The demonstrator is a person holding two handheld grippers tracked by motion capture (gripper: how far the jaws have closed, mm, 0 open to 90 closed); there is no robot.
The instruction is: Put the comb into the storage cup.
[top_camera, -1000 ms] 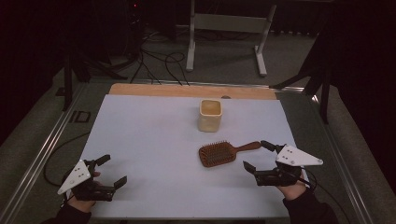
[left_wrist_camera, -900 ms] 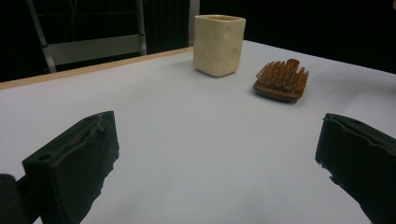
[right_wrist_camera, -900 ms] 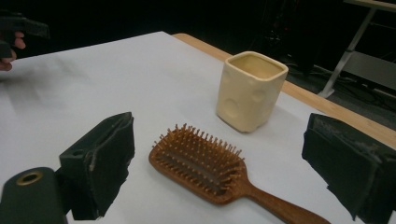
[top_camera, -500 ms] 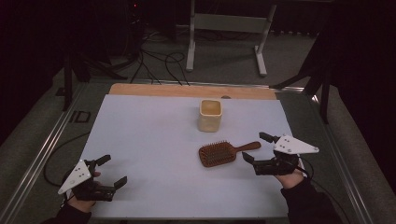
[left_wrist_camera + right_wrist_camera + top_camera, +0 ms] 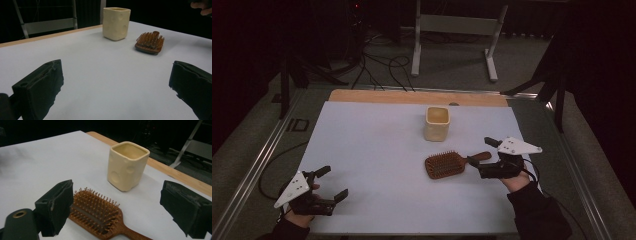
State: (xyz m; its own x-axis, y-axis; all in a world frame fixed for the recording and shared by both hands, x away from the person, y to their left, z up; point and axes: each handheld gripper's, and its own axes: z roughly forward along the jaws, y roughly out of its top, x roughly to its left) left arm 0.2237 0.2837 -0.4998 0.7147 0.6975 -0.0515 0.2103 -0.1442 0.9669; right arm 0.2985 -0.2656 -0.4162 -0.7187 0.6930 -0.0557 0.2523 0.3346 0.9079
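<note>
White sheeting covers the table [image 5: 377,145], with dark floor and cables beyond it at the top of the frame. At lower left, the left gripper [image 5: 330,183] rests with its jaws spread wide, holding nothing. Right of centre lies a brown wooden paddle hairbrush [image 5: 445,164], bristles up, just below a cream square ceramic cup [image 5: 437,123]. At right, the right gripper [image 5: 484,154] gapes open around the brush's handle, gripping nothing.

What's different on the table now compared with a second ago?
The right gripper has moved forward and inward to the hairbrush handle, jaws open on either side, nothing gripped yet. The left gripper, the hairbrush and the cream cup stayed put.
</note>
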